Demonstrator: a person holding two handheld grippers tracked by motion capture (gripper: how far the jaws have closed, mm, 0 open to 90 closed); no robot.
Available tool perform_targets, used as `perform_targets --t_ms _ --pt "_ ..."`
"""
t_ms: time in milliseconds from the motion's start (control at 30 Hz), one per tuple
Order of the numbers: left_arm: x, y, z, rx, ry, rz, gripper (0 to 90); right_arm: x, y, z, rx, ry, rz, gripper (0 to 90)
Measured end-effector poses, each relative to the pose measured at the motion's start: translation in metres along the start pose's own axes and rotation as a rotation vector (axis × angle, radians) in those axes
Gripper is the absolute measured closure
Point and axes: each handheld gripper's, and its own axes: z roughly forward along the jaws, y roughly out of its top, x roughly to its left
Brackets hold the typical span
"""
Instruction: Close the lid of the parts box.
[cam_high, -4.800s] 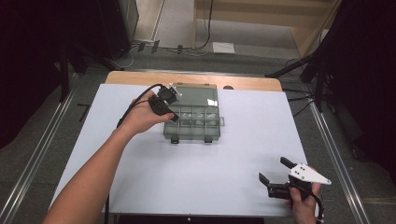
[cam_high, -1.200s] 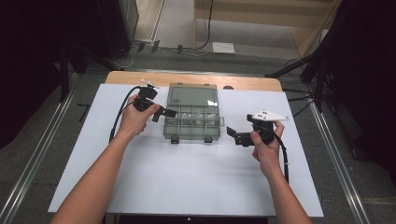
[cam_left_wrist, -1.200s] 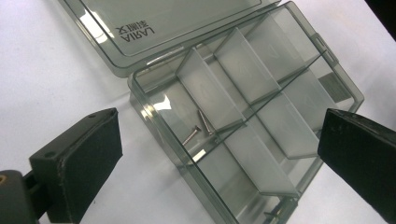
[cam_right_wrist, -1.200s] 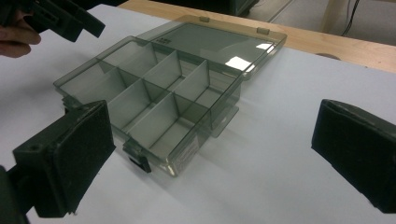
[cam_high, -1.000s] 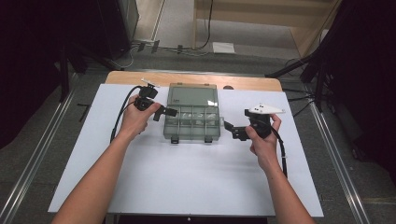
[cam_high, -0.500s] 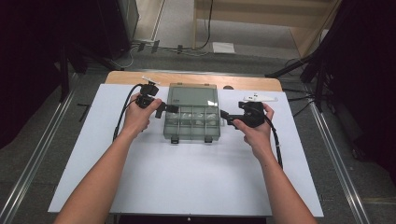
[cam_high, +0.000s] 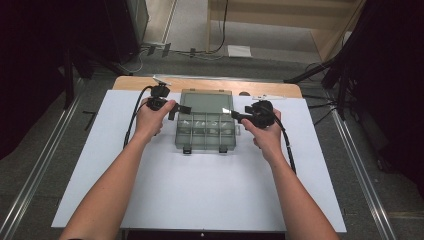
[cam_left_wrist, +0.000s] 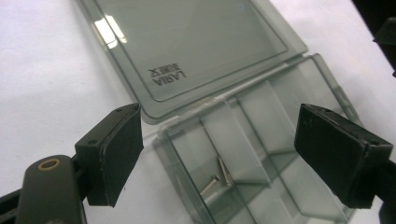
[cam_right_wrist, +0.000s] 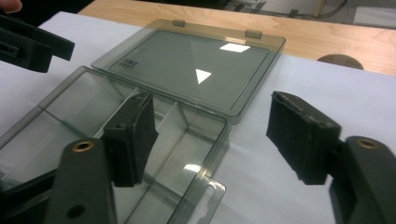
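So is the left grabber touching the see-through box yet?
Cannot tell. In the left gripper view, the left gripper has its jaws on either side of the box corner, but neither contact nor a gap shows plainly.

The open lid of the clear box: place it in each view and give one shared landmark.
High view: lid lies flat behind the compartments, at table centre.
Left gripper view: lid fills the top, lettering upside down.
Right gripper view: lid sits upper centre.
Shared landmark: the hinge line joining lid and compartments.

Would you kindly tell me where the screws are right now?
In the left gripper view, the two screws lie in the open organiser box's near corner compartment, between the left gripper's jaws.
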Motion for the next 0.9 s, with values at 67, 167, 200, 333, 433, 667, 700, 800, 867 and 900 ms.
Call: perform_targets --t_ms 67,167,200,333,433,667,700,800,867,900 --pt "0.001 0.001 0.002 -0.005 0.013 -0.004 14.9 0.000 0.003 0.005 0.025 -0.027 0.014 45.7" --pt "0.001 0.004 0.005 -0.001 0.035 -0.008 21.9 -0.002 0.006 0.012 0.039 -0.043 0.032 48.7" --pt "0.001 0.005 0.006 0.000 0.040 -0.008 21.9 -0.002 0.007 0.015 0.043 -0.056 0.038 49.5" --pt "0.003 0.007 0.010 -0.007 0.044 -0.021 21.9 -0.003 0.010 0.025 0.073 -0.068 0.040 50.2" --pt "0.005 0.008 0.011 -0.019 0.070 -0.034 28.7 -0.006 0.013 0.030 0.083 -0.055 0.052 49.1" --pt "0.009 0.009 0.018 -0.021 0.114 -0.042 41.0 -0.018 0.016 0.036 0.090 -0.034 0.105 54.3" --pt "0.010 0.009 0.019 -0.020 0.117 -0.046 41.0 -0.019 0.017 0.037 0.096 -0.036 0.099 55.0" --pt "0.013 0.009 0.021 -0.023 0.128 -0.069 41.0 -0.020 0.017 0.043 0.109 -0.035 0.100 56.1" --pt "0.014 0.009 0.022 -0.026 0.128 -0.084 41.0 -0.020 0.017 0.046 0.122 -0.033 0.104 56.8" --pt "0.015 0.009 0.023 -0.030 0.128 -0.093 41.0 -0.020 0.017 0.047 0.128 -0.027 0.107 56.9"
